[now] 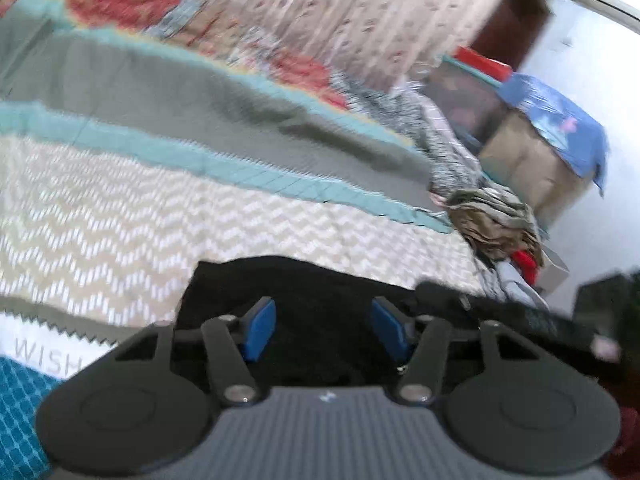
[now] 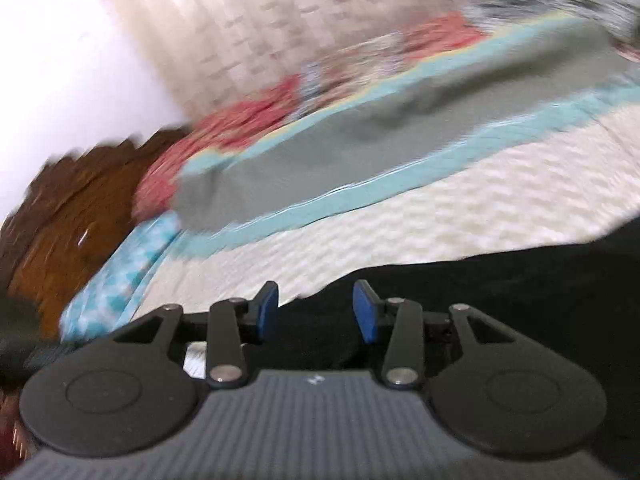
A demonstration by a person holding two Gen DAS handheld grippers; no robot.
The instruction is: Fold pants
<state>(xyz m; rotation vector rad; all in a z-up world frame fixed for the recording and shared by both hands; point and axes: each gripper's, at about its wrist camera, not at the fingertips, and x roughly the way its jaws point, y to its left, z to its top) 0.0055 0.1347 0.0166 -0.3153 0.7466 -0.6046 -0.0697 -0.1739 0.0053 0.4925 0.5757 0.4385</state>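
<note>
The black pants [image 1: 304, 292] are spread on the bed cover [image 1: 120, 208]. Both the left gripper [image 1: 322, 328] and right gripper [image 2: 316, 310] are held apart, empty. Soft, limp cloth is best pinched at an edge.

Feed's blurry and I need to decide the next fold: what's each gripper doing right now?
Left gripper: jaws open, nothing held, black pants beneath.
Right gripper: jaws open, nothing held, over the pants' edge.

"WISH" on white strip of bedspread [image 1: 52, 354], lower left.
</note>
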